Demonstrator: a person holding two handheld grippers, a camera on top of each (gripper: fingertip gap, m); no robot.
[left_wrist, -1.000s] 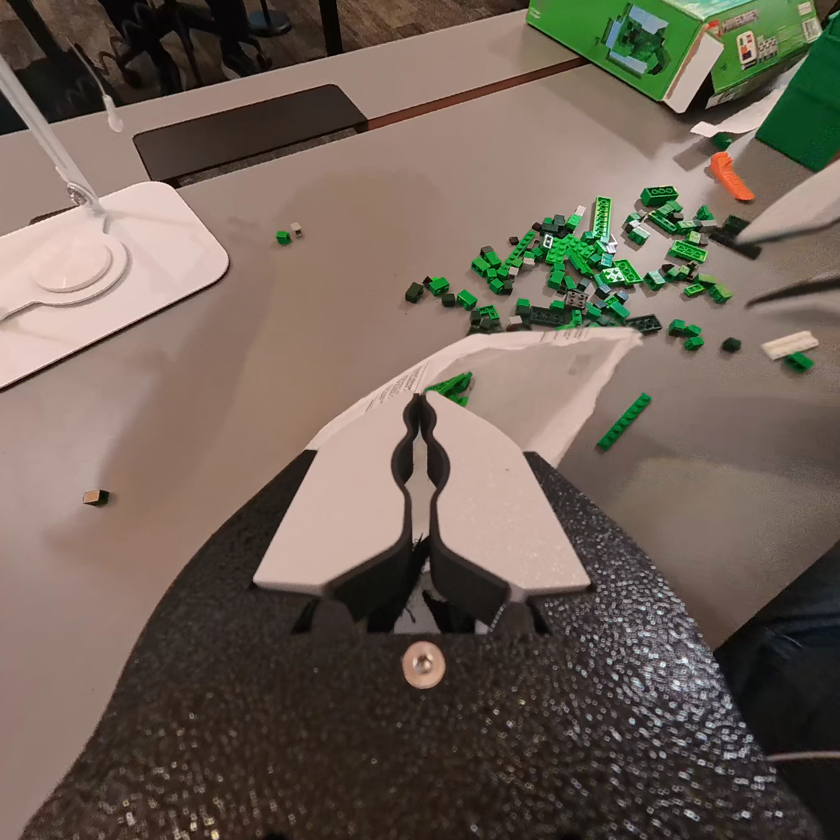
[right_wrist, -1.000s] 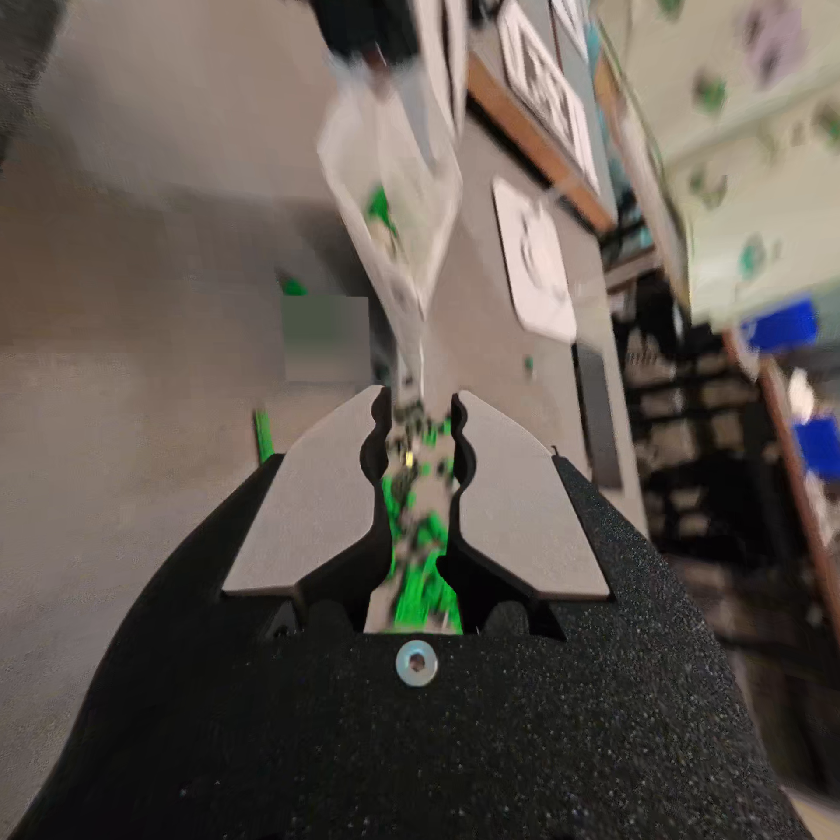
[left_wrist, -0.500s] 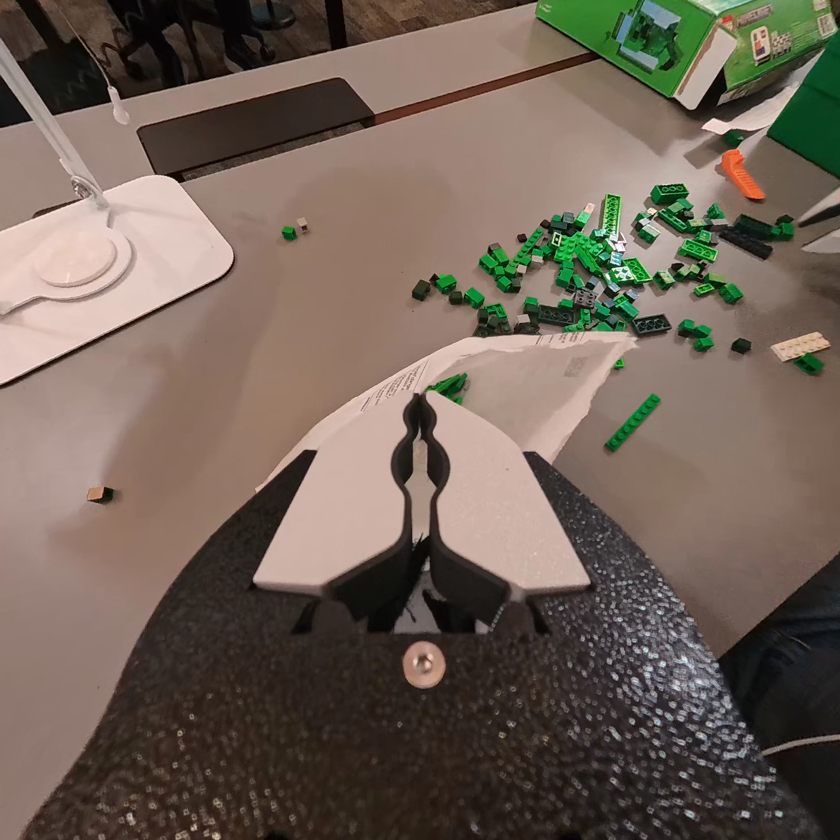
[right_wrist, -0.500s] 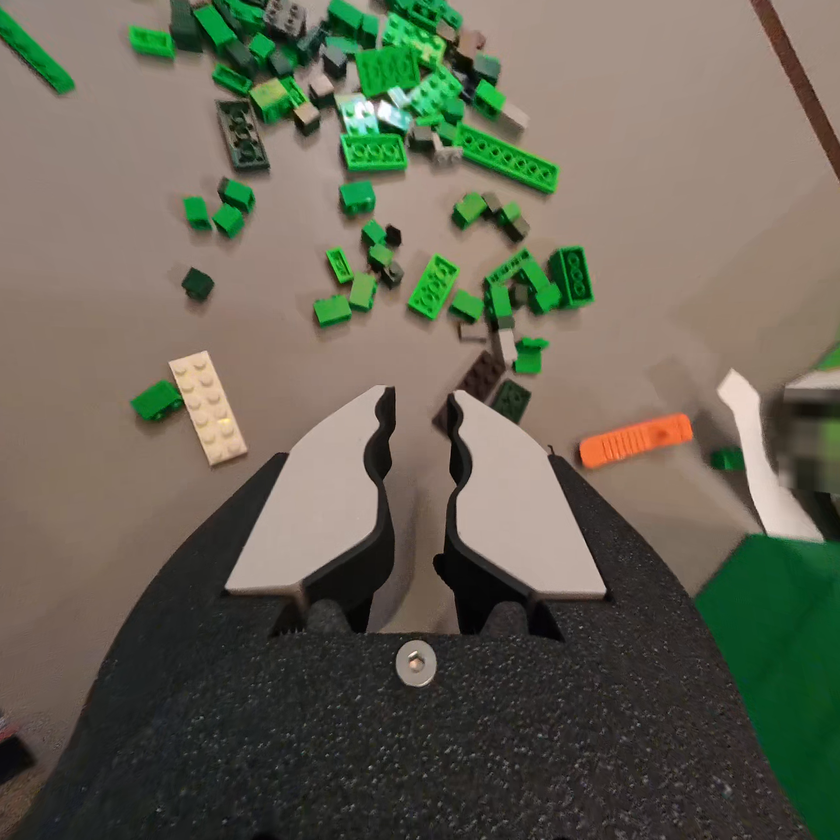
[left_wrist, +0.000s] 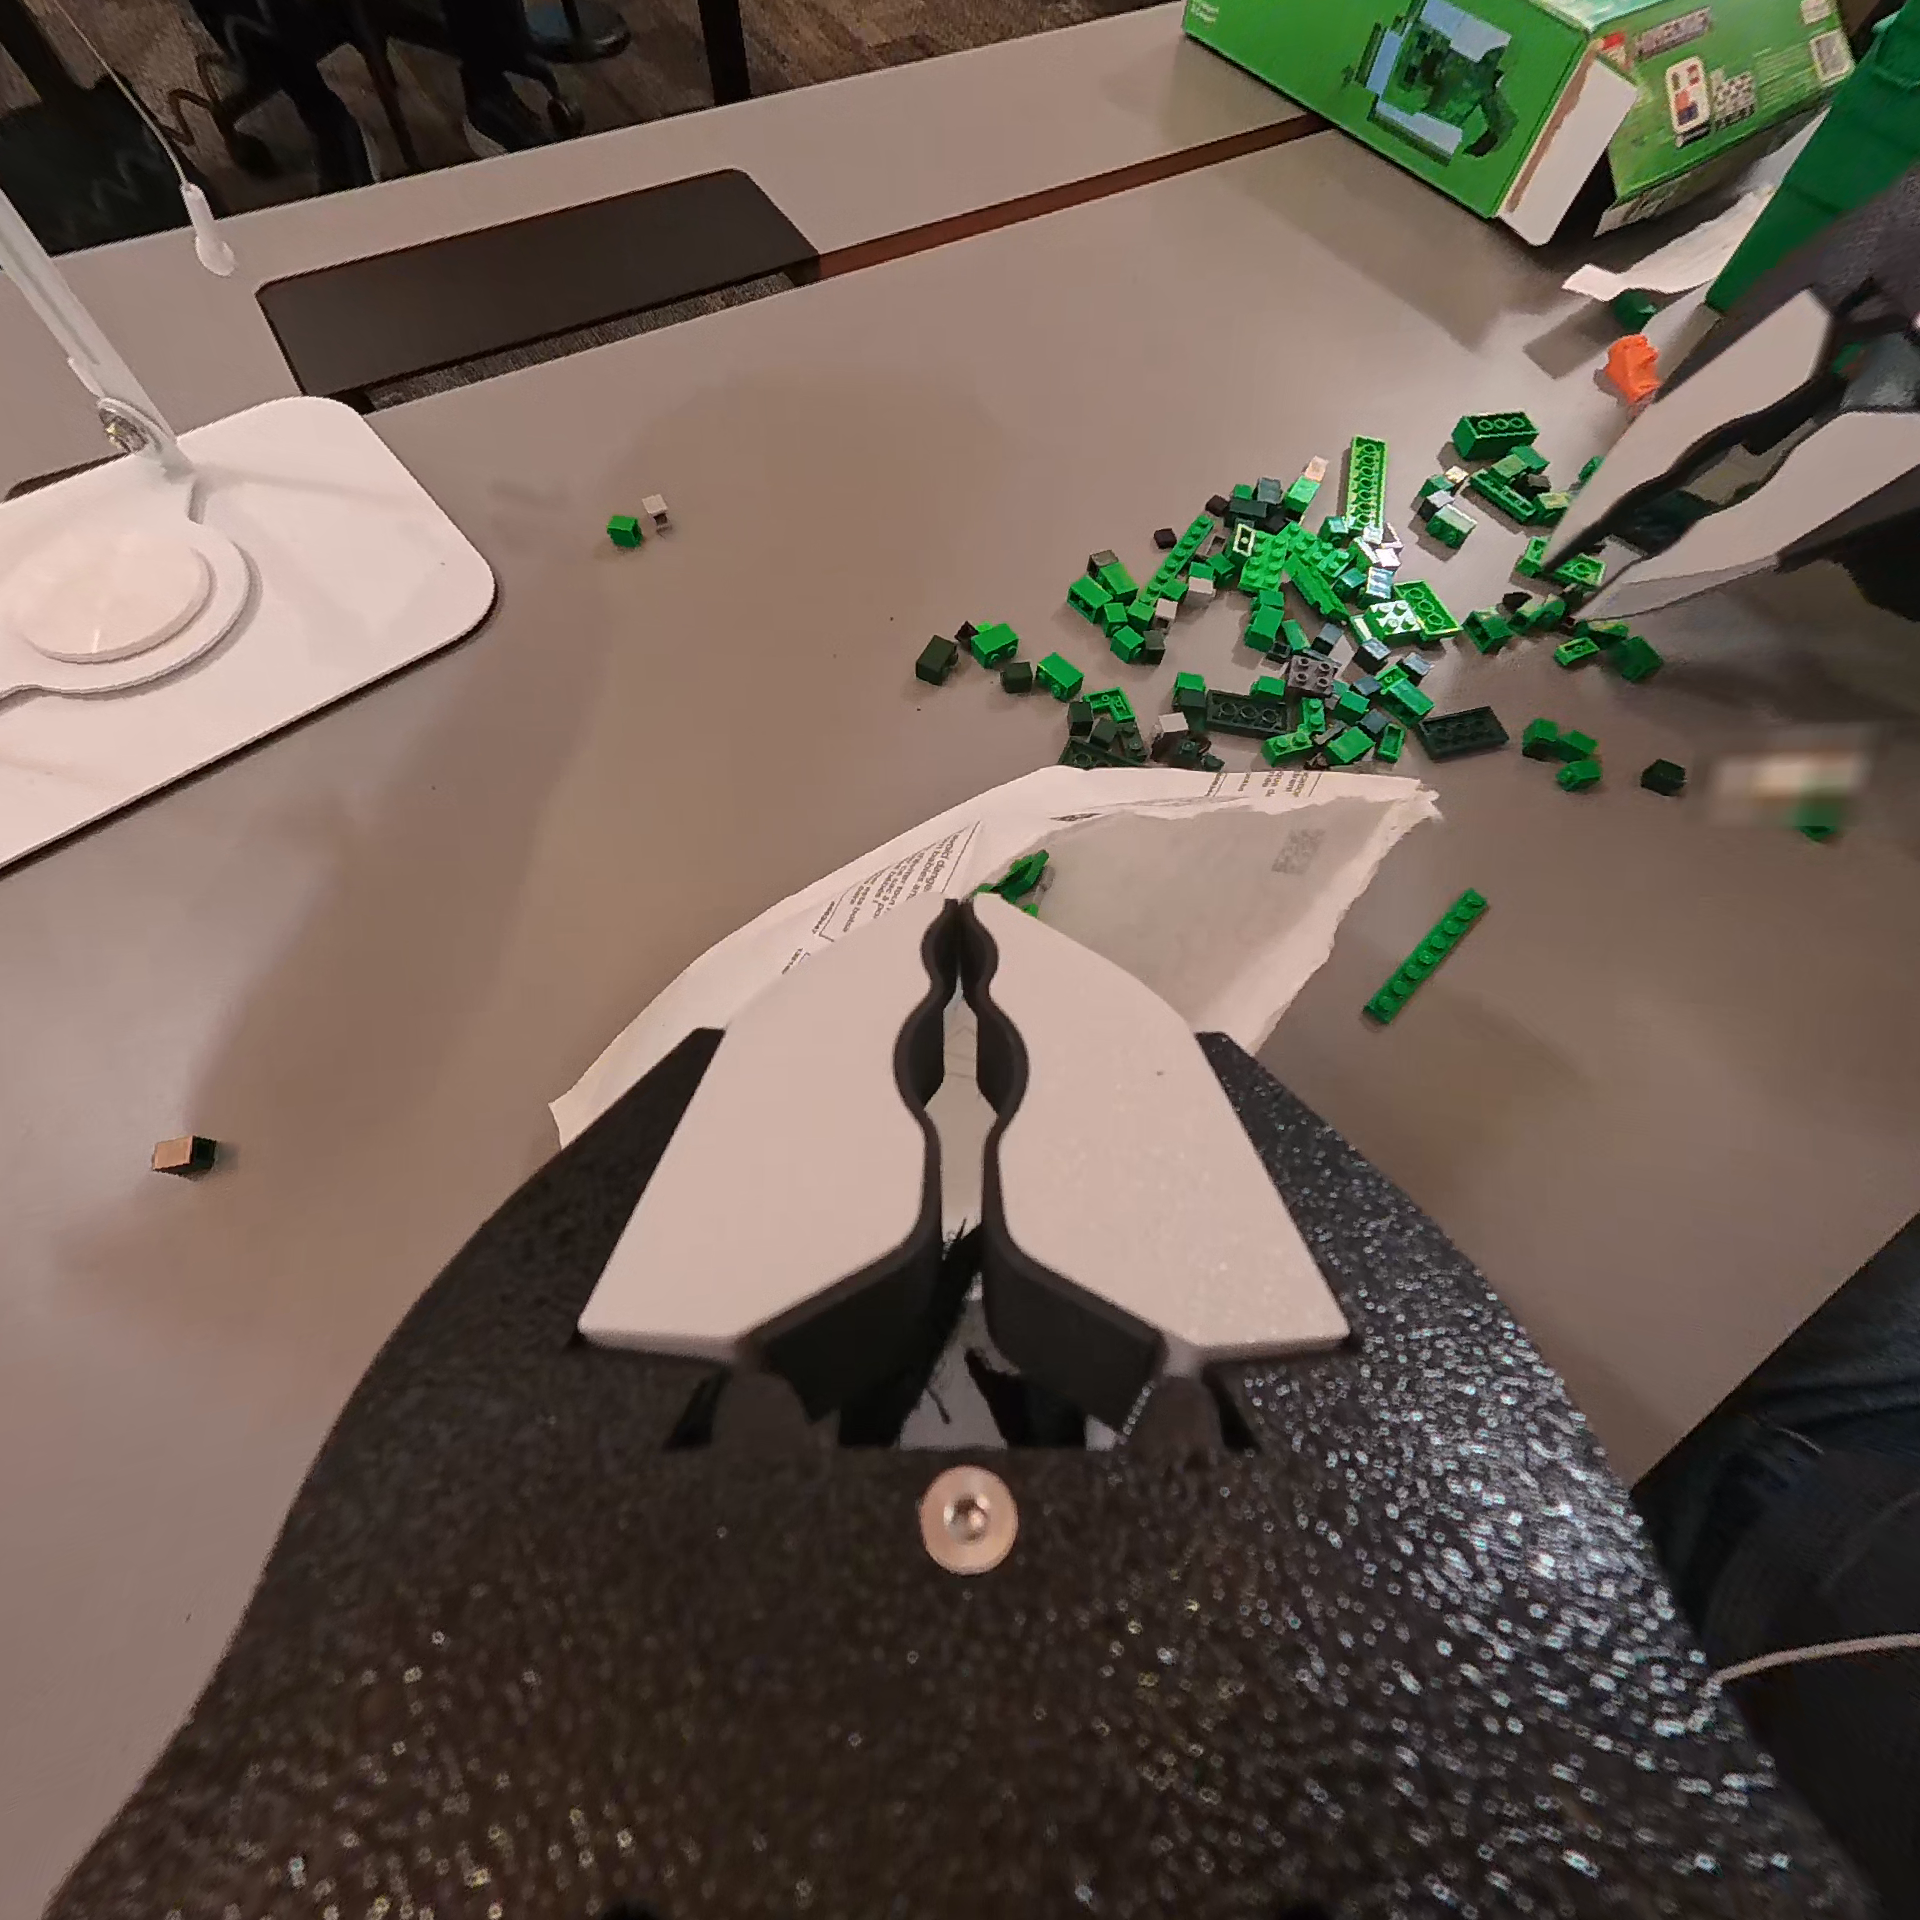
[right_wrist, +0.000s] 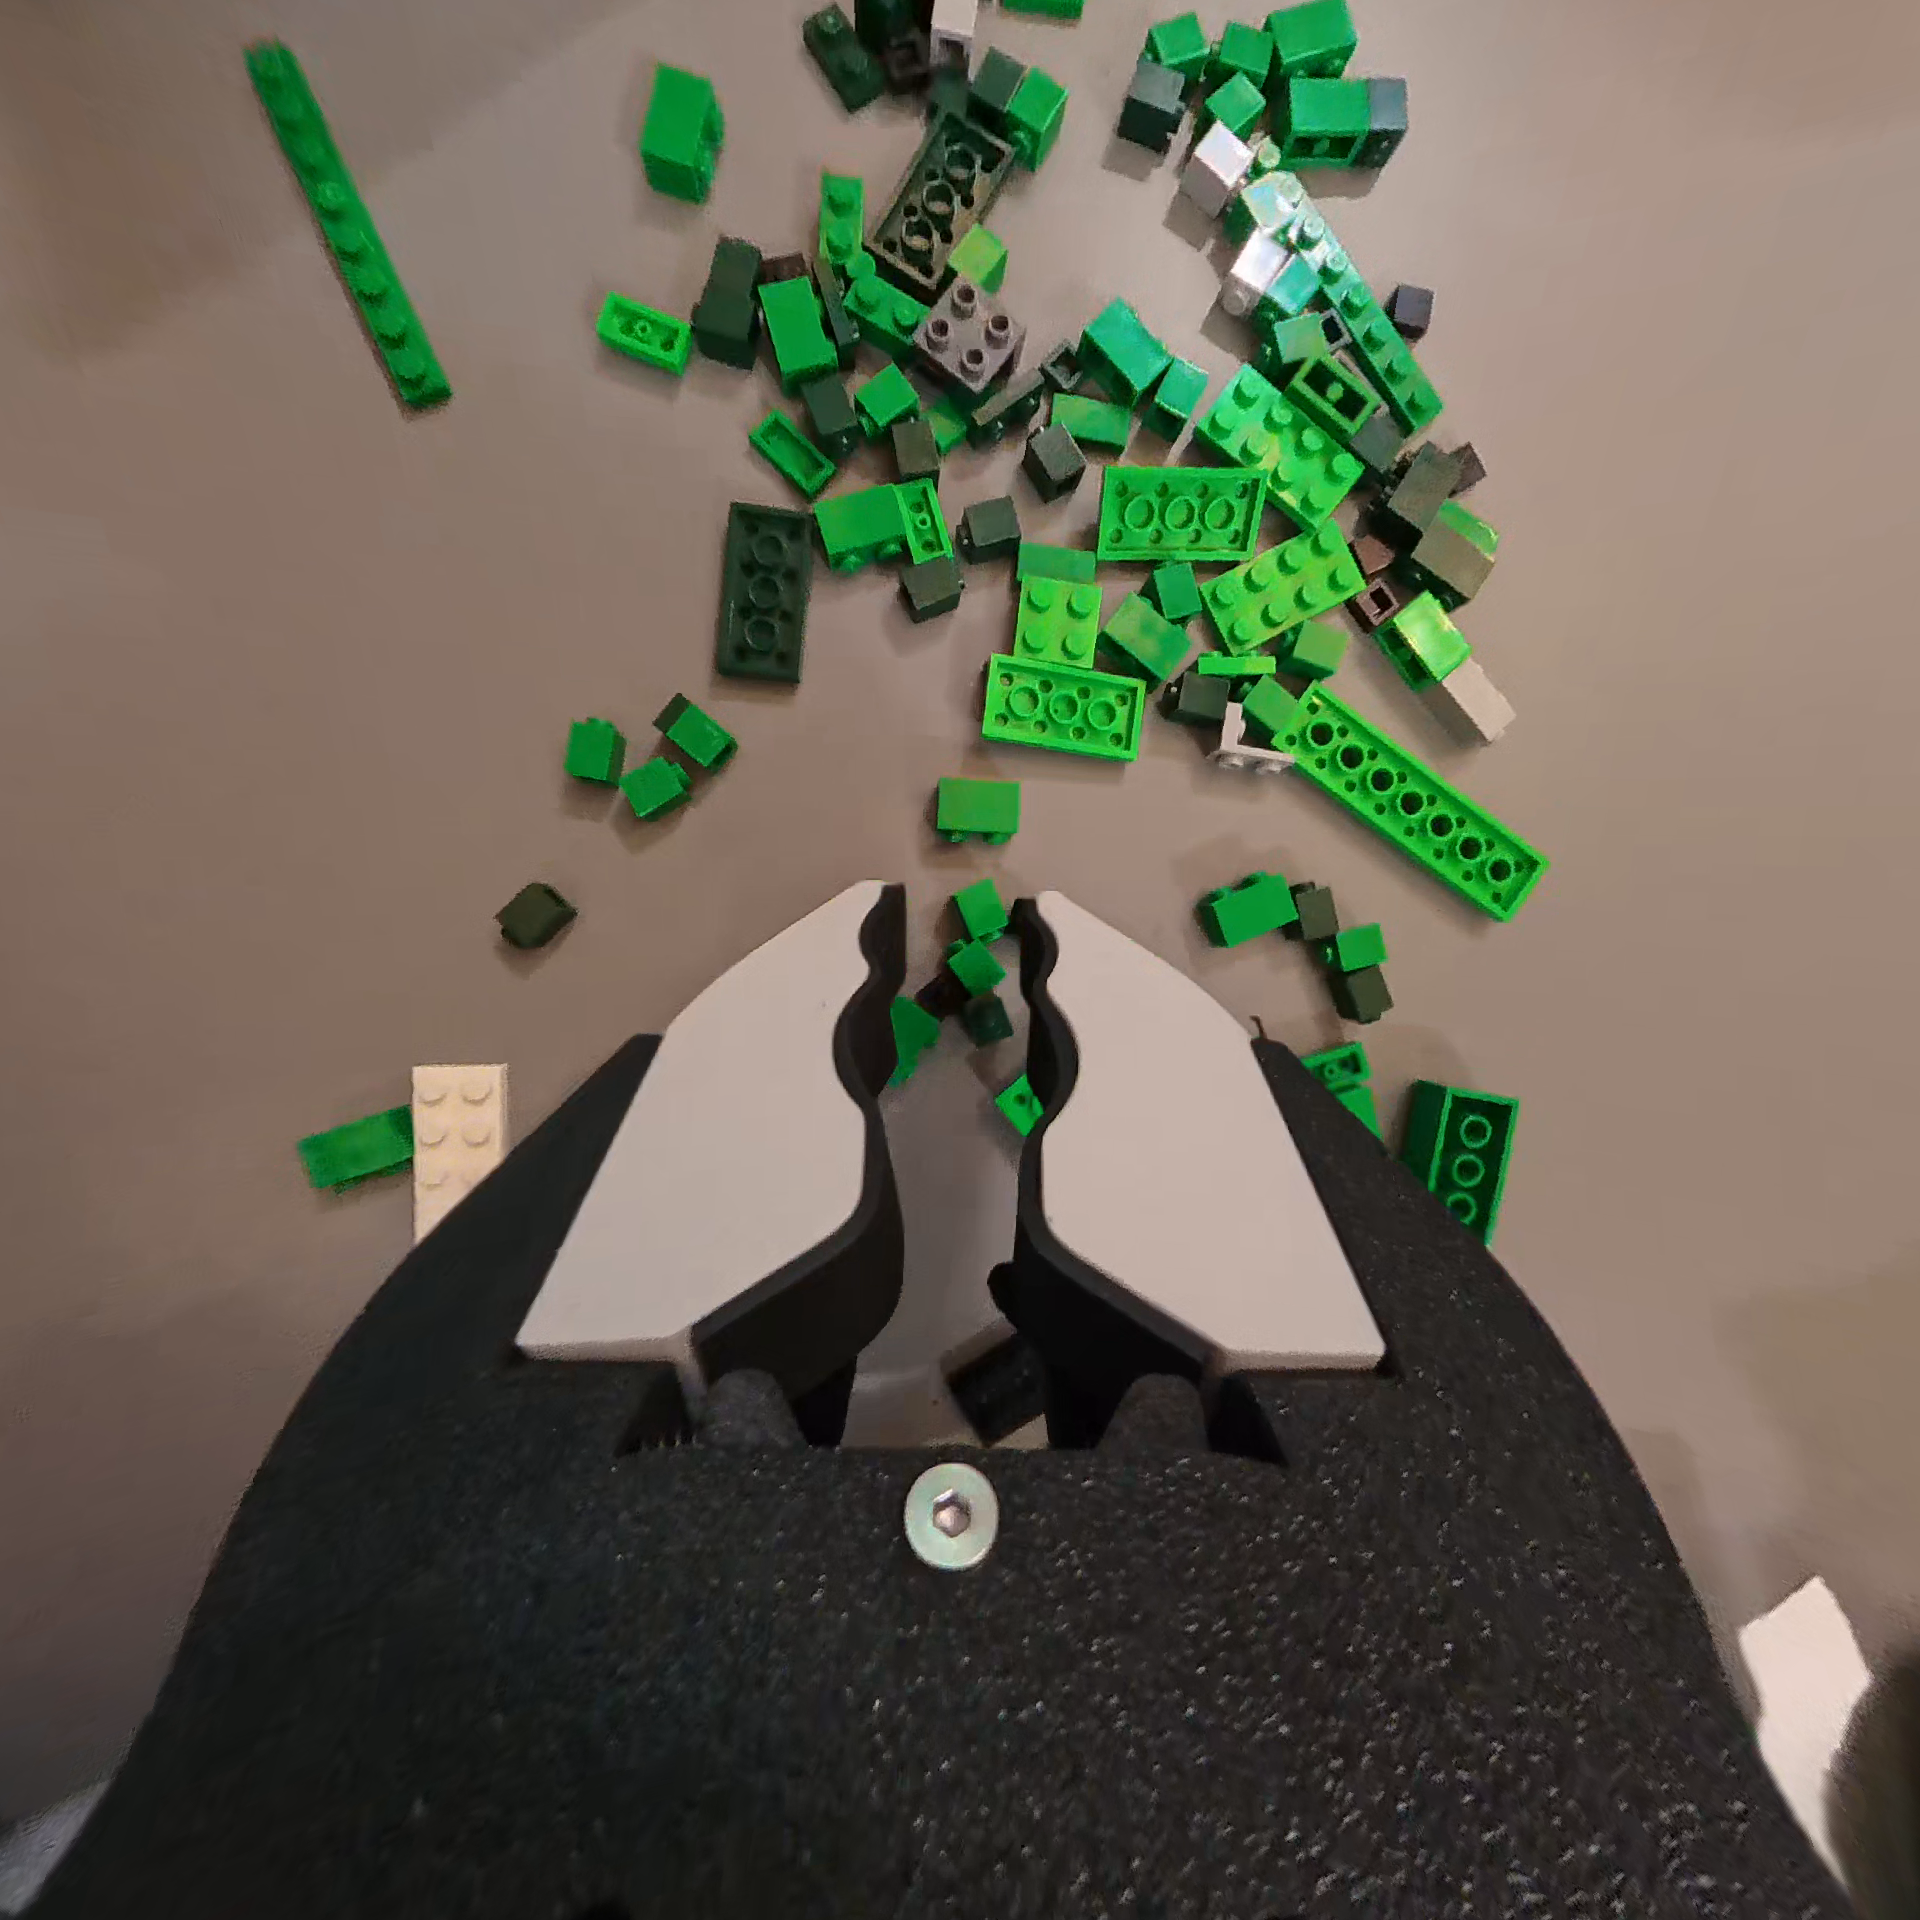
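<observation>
Two grippers: left gripper (left_wrist: 961, 920), jaws clamped on torn white paper bag (left_wrist: 1195, 894); right gripper (right_wrist: 961, 904), jaws apart, empty, over green brick pile (right_wrist: 1174, 499) on table (right_wrist: 260, 623); small bricks lie btw tips, pile straight ahead.

The counter (left_wrist: 727, 665) is a matte grey surface. A dark brown seam strip (left_wrist: 1049, 213) separates it from a second grey section behind. A black rectangular inset panel (left_wrist: 530, 275) sits at that junction. Beyond, dark carpeted floor (left_wrist: 883, 42) and chair legs (left_wrist: 499, 94) are visible.
</observation>
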